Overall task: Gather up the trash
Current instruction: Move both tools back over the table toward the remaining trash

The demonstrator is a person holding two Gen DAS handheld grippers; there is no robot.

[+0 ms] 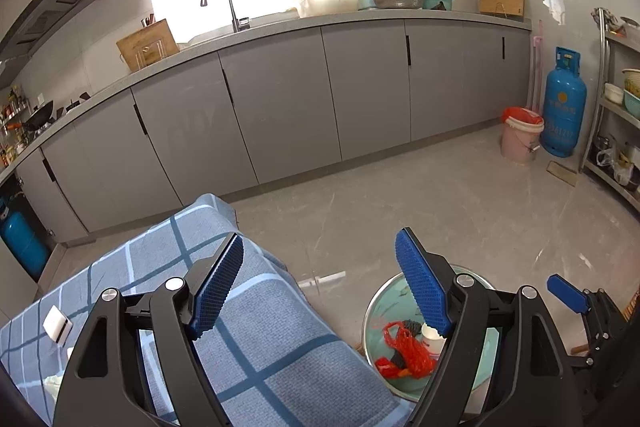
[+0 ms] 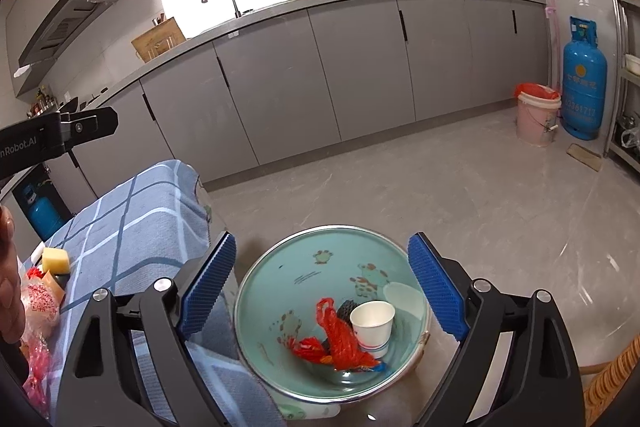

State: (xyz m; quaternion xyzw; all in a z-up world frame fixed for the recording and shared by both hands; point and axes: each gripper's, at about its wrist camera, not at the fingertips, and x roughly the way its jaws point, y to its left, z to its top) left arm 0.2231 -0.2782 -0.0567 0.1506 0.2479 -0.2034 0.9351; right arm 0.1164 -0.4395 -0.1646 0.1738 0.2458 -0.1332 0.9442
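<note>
Below, teal basin [image 2: 280, 279] holding white paper cup [image 2: 373, 323], crumpled red bag [image 2: 340, 343], both tongs spread, empty

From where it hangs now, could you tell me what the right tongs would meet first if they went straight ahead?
Probably the green basin below the open right tongs, likely its far inner wall beyond the paper cup, though depth is uncertain.
</note>
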